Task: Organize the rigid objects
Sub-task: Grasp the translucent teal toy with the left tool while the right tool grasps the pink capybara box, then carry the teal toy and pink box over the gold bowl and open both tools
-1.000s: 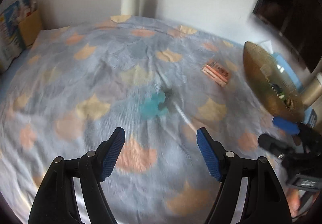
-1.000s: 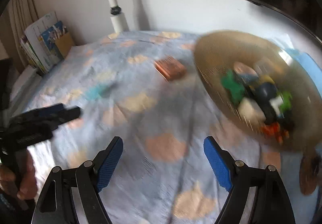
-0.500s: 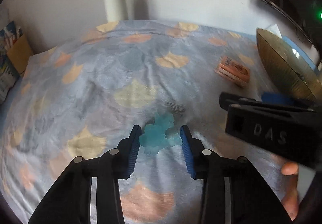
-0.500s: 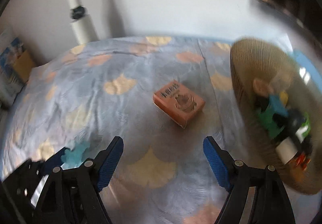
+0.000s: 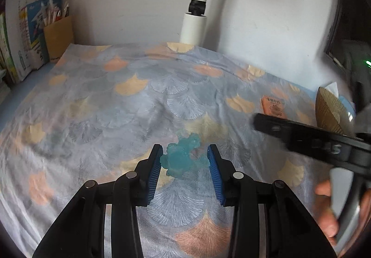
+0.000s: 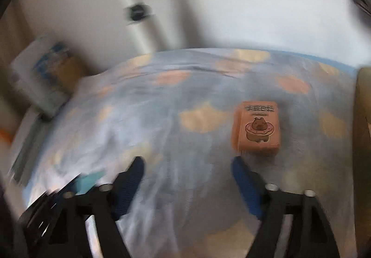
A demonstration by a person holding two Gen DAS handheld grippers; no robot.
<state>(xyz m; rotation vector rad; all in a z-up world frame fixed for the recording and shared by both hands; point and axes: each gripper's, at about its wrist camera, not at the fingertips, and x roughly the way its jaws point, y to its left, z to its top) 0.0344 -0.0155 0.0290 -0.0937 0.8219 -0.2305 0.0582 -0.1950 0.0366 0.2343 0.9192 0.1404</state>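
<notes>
A translucent blue toy figure [image 5: 178, 163] lies on the patterned cloth [image 5: 129, 114], and my left gripper [image 5: 183, 147] is shut on it, both blue pads pressing its sides. An orange box with a bear picture [image 6: 257, 128] lies flat on the cloth, just beyond my right gripper's right finger. My right gripper [image 6: 187, 161] is open and its jaws are closing, with nothing between them. The left wrist view shows the box [image 5: 273, 107] to the right, behind the right gripper's body [image 5: 301, 137]. The woven brown bowl [image 5: 331, 109] stands at the far right.
A white pole [image 5: 197, 17] rises at the cloth's far edge against the wall. Books and a cardboard box [image 5: 30, 33] stand at the back left. A dark screen [image 5: 347, 26] is at the right. A person's hand [image 5: 329, 211] holds the right gripper.
My left gripper moved up to the blue toy and shut on it. My right gripper swung left, away from the bowl toward the orange box, and its jaws narrowed.
</notes>
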